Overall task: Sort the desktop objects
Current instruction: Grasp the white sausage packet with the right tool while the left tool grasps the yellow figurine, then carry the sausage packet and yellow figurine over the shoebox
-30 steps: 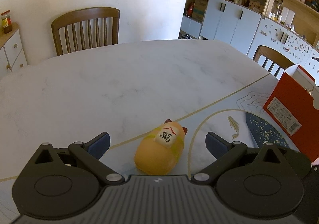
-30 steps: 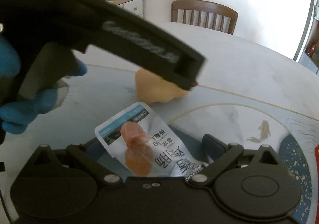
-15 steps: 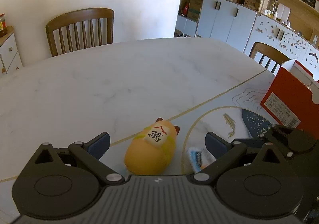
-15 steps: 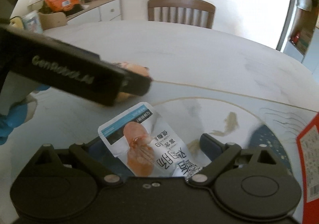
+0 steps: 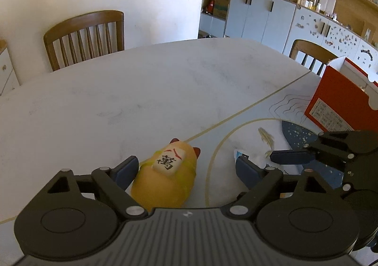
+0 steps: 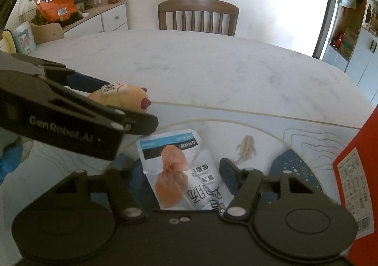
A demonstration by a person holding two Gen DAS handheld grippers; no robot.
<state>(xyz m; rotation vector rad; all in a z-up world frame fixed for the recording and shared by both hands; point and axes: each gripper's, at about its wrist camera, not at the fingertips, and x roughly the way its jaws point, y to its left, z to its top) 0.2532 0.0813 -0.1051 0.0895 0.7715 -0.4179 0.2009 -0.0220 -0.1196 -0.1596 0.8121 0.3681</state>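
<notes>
Here, straddled toy (image 5: 166,179) on table (image 5: 118,100) with left gripper (image 5: 186,170), jaws wide; right gripper (image 6: 182,171) spread around packet (image 6: 182,171). Best centred before squeezing, clear of red box (image 5: 342,105).

I hold the left gripper (image 5: 186,169) low and level, its jaws spread wide, the blue pads (image 5: 125,170) well apart with a broad gap between them. The right gripper (image 6: 182,169) sits just beside it on the right, angled inward so its fingers cross in front of the left one's right finger. Its jaws are also parted, though I cannot tell whether the pads (image 6: 230,175) press on anything. A blue-gloved hand (image 6: 9,162) shows behind the left gripper.
</notes>
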